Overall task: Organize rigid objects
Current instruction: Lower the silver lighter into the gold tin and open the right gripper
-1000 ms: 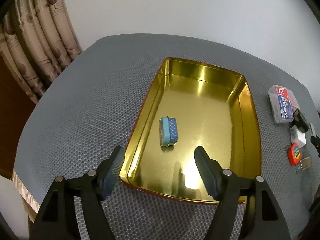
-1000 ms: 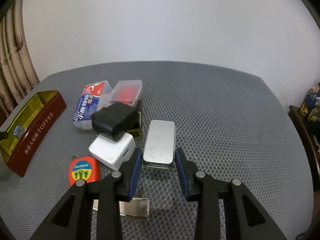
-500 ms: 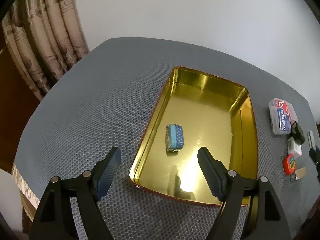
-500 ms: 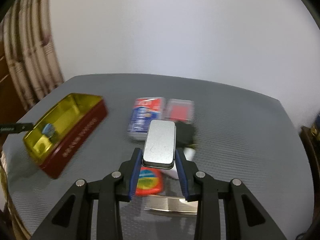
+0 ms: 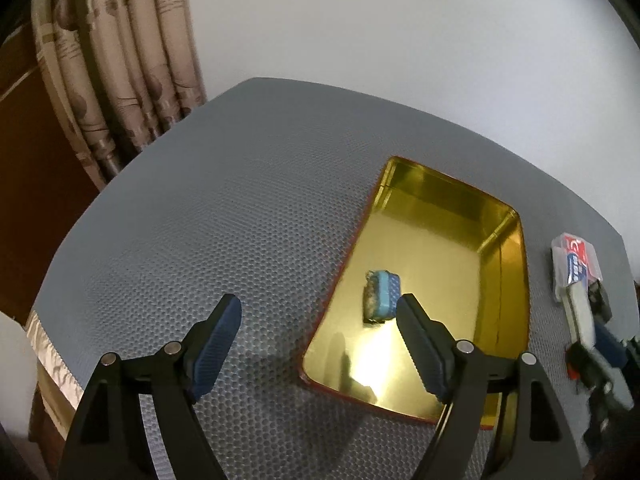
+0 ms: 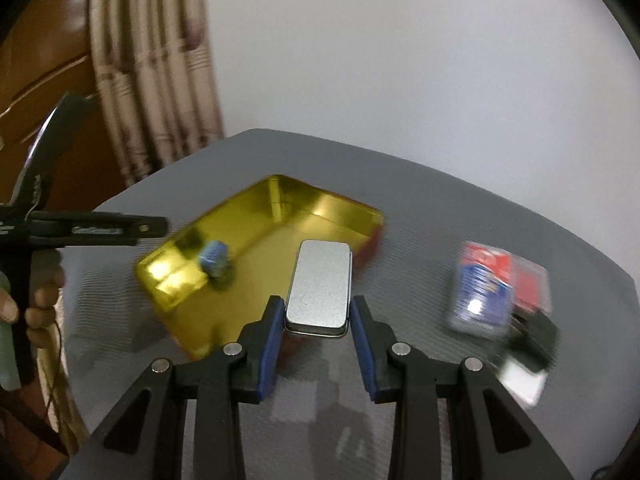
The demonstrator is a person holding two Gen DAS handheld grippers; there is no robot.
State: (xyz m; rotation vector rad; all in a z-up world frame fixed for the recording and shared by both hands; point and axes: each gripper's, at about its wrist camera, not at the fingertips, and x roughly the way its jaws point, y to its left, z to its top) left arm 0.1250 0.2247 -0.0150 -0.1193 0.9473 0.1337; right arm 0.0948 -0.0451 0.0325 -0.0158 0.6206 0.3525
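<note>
Now the right tongs (image 6: 318,320) pinch a flat silver tin (image 6: 320,288) by its long sides, holding it lifted at frame centre over the near edge of the gold tray (image 6: 280,208), which sits left of centre on the grey desk (image 6: 440,208). A small blue box (image 6: 214,258) lies inside the tray toward its left end. At right, blurred, a red-and-blue packet (image 6: 484,284) rests on the desk. In the left wrist view the left tongs (image 5: 318,316) stand spread with nothing between them, above the desk beside the tray's lower left corner; the blue box (image 5: 382,294) lies just past the right finger, and the packet (image 5: 574,258) is at the right edge.
</note>
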